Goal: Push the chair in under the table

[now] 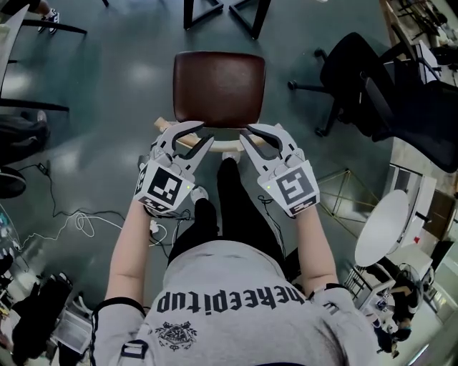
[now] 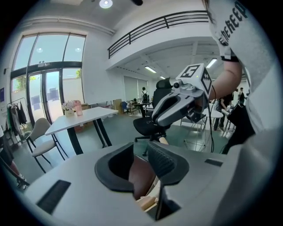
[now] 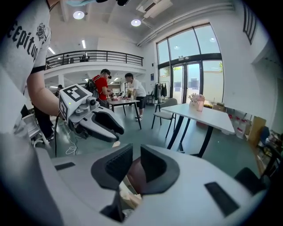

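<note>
A chair with a brown seat point(image 1: 218, 89) stands on the grey floor ahead of me, its pale wooden back rail point(image 1: 223, 145) nearest to me. My left gripper point(image 1: 206, 134) is at the rail's left end and my right gripper point(image 1: 245, 132) at its right end. In the left gripper view the jaws of that gripper point(image 2: 139, 161) stand a little apart, with the brown seat point(image 2: 140, 176) and the wood point(image 2: 148, 203) showing in the gap. The right gripper point(image 3: 135, 165) looks the same, a narrow gap over the seat point(image 3: 135, 176). Dark table legs point(image 1: 254, 16) stand beyond the chair.
A black office chair point(image 1: 365, 78) sits at the right. A white round tabletop point(image 1: 383, 229) is at the lower right. Cables point(image 1: 79, 221) lie on the floor at the left. A white table point(image 3: 208, 115) and two standing people point(image 3: 104, 86) are further off.
</note>
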`<state>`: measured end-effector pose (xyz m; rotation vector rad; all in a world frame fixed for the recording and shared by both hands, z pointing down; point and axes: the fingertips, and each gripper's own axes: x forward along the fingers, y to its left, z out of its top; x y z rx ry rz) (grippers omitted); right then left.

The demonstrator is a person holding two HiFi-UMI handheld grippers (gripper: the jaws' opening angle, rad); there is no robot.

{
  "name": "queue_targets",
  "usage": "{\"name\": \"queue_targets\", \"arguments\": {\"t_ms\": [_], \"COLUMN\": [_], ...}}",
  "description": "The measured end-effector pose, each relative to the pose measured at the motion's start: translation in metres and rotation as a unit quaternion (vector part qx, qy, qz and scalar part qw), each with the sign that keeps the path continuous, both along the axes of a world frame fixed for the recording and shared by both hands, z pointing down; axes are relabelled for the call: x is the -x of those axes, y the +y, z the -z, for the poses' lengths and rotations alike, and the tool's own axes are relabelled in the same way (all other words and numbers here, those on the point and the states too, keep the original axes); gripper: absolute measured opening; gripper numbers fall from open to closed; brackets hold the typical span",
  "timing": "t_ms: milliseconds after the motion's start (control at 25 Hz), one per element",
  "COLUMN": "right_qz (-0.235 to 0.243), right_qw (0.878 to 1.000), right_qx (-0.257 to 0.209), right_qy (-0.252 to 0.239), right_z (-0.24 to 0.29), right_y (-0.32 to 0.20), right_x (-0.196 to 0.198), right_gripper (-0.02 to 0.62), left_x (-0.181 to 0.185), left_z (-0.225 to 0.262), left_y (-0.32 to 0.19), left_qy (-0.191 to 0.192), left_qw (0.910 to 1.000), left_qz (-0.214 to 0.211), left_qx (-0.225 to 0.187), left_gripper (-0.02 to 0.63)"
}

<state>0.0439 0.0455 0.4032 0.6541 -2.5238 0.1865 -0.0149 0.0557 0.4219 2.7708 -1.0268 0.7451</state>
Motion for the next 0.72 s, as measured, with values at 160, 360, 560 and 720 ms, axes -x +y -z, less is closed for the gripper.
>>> {"name": "queue_targets", "arguments": {"t_ms": [160,360,560,720], "right_qz": [0.022,0.058,0.09,0.116], "right_qw": [0.999,0.996,0.991,0.986], "right_qx": [0.005,0.012,0.018,0.029], "right_qy": [0.03,0.066,0.096,0.119], "right_z": [-0.023,-0.048,-0.068,-0.082], "right_y": [0.004,0.013,0.022,0.034], "right_x": [0.003,0.004,0.002,0.0], "right_gripper": [0.088,0.117,0.137,0.164], "left_x": [-0.004,-0.007,-0.008,-0.009], "left_z": [-0.026,-0.058,-0.082,-0.096], "left_y": [0.008,0.021,0.032,0.042], "left_qy": [-0.043,-0.105,-0.145,-0.166], "left_qw": [0.9982,0.9896,0.9797,0.9731], "left_qz": [-0.04,-0.093,-0.13,-0.15], "left_qx": [0.015,0.032,0.046,0.056], "left_gripper": [0.132,0.166,0.186,0.196]}}
